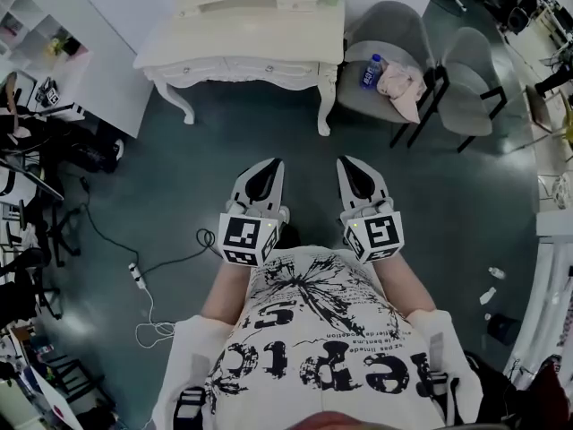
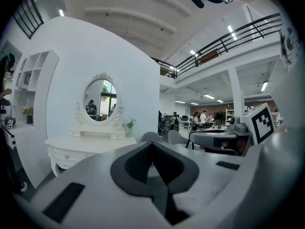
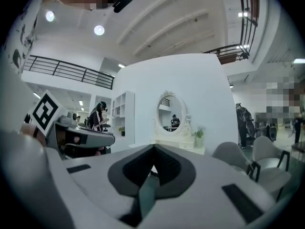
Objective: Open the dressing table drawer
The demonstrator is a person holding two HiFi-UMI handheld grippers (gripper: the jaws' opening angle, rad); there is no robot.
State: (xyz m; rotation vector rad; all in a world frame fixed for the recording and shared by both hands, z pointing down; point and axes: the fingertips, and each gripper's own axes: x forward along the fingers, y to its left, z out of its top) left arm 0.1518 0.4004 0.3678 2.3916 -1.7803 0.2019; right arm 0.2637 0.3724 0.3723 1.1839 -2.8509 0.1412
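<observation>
A bottle (image 1: 372, 70) and what may be pink cloth (image 1: 403, 90) lie on a grey chair (image 1: 391, 23).

Shut right gripper (image 3: 153, 149), distant dressing table (image 3: 177, 142)

Dark floor (image 1: 269, 141), two grey chairs (image 1: 387, 23), white curved wall (image 2: 71, 56); ceiling lights (image 3: 98, 30)
</observation>
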